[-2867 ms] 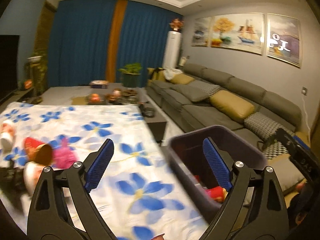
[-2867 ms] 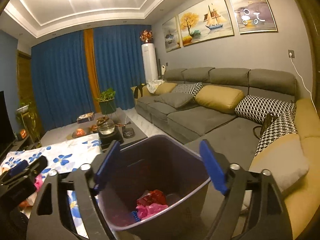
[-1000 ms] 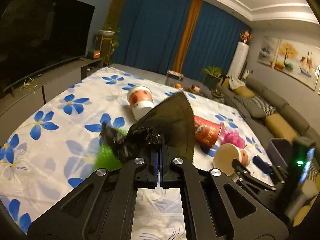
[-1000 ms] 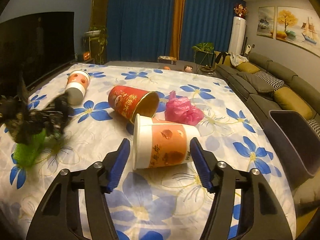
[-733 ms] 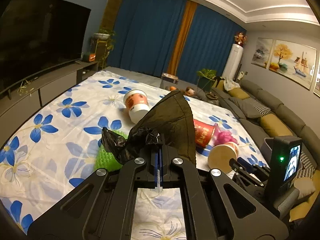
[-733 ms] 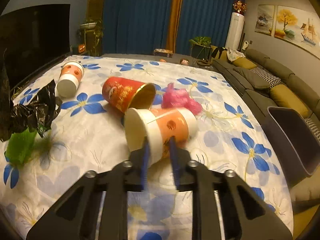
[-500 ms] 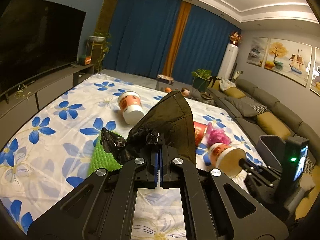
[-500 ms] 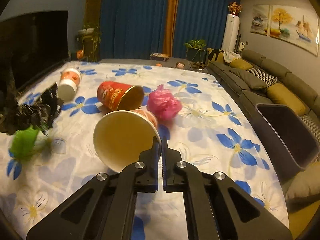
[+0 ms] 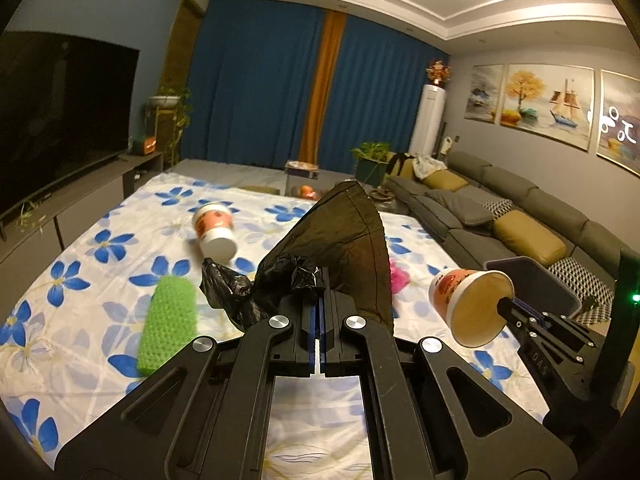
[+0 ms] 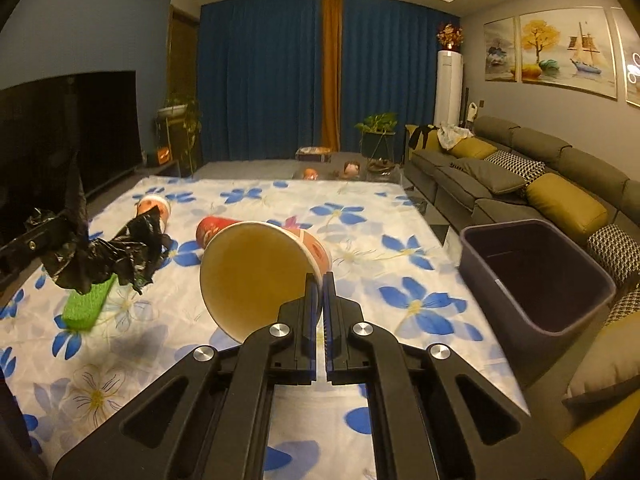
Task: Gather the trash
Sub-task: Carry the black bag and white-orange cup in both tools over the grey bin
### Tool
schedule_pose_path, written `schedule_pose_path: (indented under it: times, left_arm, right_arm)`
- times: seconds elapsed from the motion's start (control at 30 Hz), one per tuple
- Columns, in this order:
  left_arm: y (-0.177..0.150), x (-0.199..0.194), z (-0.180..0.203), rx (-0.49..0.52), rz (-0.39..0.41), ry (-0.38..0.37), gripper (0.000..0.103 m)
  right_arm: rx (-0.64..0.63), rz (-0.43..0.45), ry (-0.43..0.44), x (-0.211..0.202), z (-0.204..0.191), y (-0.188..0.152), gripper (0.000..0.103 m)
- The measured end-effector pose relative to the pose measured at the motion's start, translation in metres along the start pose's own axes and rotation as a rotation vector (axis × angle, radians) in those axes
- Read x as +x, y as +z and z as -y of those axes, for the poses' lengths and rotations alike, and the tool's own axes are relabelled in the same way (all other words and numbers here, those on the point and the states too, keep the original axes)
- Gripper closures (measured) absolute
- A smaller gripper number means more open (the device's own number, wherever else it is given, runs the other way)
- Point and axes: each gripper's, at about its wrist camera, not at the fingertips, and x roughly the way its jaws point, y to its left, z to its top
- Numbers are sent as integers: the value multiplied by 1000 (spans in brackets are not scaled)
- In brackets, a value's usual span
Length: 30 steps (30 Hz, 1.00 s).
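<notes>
**Holding two trash items above the flowered sheet**

The left gripper (image 9: 319,312) is clamped on a black plastic bag (image 9: 320,256), raised off the flowered sheet (image 10: 400,248). The right gripper (image 10: 319,300) is pinched narrow on the rim of an orange-and-white paper cup (image 10: 256,272), its open mouth facing the camera. A green knitted piece (image 9: 170,322) lies on the sheet at near left; a second paper cup (image 9: 214,230) lies farther back, left of centre. A red cup (image 10: 212,230) and a pink bag (image 9: 398,278) rest mid-sheet. The dark bin (image 10: 536,276) stands right of the sheet, beside the sofa (image 10: 520,176).
</notes>
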Motion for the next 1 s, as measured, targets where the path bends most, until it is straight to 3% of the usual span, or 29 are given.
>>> schedule_pose_path:
  times: [0.43,1.0]
  left_arm:
    - [9,6,69,78,10,-94,103]
    - [28,38,185,196,47,-267,103]
  right_arm:
    - [58,62,-79,-30,63,7,99]
    - [164,128,-262,-44,172,23,99]
